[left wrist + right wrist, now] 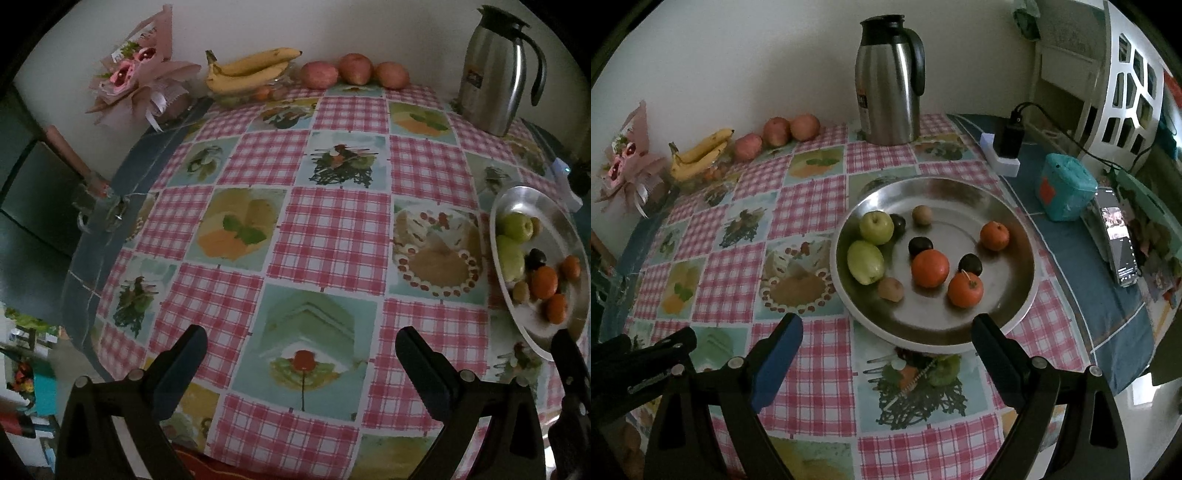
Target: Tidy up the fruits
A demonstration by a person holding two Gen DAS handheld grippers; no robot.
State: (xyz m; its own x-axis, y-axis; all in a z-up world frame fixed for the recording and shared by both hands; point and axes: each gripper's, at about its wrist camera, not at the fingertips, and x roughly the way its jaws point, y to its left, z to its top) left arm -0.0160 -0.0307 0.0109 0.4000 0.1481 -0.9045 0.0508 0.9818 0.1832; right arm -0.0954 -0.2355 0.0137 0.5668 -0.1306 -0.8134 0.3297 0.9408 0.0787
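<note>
Shiny metal plate (pixel 1015 236) sits on the checked table (pixel 812 206) with green apples (pixel 876 227), oranges (pixel 930 268) and small dark fruits inside. Bananas (pixel 247 70) and red apples (pixel 355 68) lie by the wall. The right tool (pixel 886 332) is spread wide and holds nothing. The left tool (pixel 301 345) is spread wide and empty too.
</note>
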